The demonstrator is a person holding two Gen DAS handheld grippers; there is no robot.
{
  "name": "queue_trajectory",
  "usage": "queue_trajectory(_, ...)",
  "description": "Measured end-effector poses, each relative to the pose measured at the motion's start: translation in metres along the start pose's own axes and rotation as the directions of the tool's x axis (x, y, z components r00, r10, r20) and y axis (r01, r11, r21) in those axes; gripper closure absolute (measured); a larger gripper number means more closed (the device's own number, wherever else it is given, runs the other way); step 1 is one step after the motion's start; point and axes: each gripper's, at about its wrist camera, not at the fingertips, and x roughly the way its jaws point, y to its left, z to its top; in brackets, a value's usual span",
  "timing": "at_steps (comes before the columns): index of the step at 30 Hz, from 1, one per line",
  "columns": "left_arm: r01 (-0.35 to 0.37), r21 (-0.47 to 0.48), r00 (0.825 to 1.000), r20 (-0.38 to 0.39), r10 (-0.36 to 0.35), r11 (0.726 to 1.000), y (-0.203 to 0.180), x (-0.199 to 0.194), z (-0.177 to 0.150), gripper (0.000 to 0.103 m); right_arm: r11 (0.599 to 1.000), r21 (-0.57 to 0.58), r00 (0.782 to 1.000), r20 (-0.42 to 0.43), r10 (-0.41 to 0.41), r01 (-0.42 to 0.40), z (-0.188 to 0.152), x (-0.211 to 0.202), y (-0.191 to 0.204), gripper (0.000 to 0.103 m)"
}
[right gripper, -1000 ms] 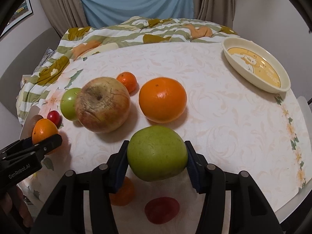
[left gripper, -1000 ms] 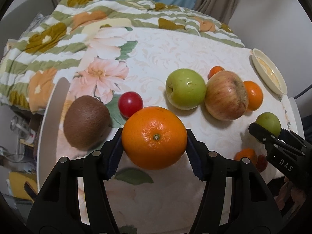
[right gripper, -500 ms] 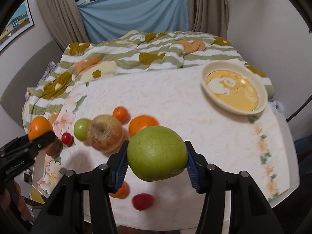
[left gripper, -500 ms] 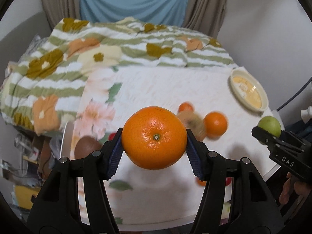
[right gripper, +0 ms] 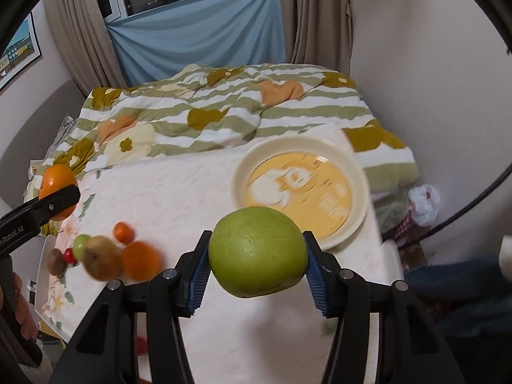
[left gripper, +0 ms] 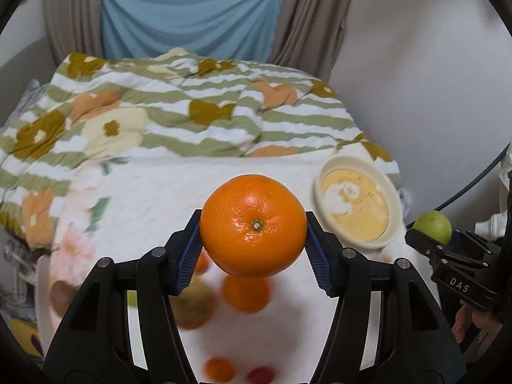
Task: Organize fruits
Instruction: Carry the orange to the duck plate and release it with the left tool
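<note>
My left gripper point(left gripper: 252, 246) is shut on a large orange point(left gripper: 252, 225) and holds it high above the table. My right gripper point(right gripper: 257, 268) is shut on a green apple point(right gripper: 257, 251), also high above the table. A cream bowl with a yellow inside point(right gripper: 300, 188) stands at the table's far right; it also shows in the left wrist view point(left gripper: 356, 206). Below lie a second orange point(right gripper: 140, 260), a brownish apple point(right gripper: 102, 257), a small green apple point(right gripper: 80, 244), a mandarin point(right gripper: 124, 233), a red tomato point(right gripper: 68, 255) and a kiwi point(right gripper: 57, 261).
The table has a white floral cloth point(right gripper: 179, 198). A striped flowered blanket point(right gripper: 224, 105) covers the bed behind it. Another mandarin point(left gripper: 219, 369) and a red fruit point(left gripper: 260, 374) lie near the table's front edge. A white wall is at the right.
Both grippers have risen well above the table with their fruits held, and the view has tilted toward the bowl. The fruits on the table look smaller and farther below.
</note>
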Motion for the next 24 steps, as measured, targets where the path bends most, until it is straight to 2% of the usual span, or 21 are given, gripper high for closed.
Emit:
queue_trajectory(6,0.079,0.034,0.997,-0.008,-0.079,0.996,-0.054,0.042,0.028,0.036,1.000,-0.022,1.000,0.003,0.011,-0.011,0.028,0.019,-0.047,0.053)
queue_trajectory(11,0.089,0.105,0.996,-0.026,-0.086,0.990,-0.090,0.076,0.048,0.036,0.999,-0.038,1.000,-0.001,0.019,-0.019,0.044,0.038,-0.073,0.053)
queue_trajectory(17,0.131,0.175,0.990,-0.084,-0.117,0.976,-0.126,0.125,0.062,0.036,1.000,-0.023,1.000,-0.013,0.015,-0.016,0.057,0.061,-0.097,0.053)
queue_trajectory(24,0.196,0.261,0.971,-0.185,-0.150,0.945,-0.157,0.184,0.066,0.036,0.999,0.039,0.999,-0.028,-0.027,0.028,0.064,0.076,-0.116,0.053)
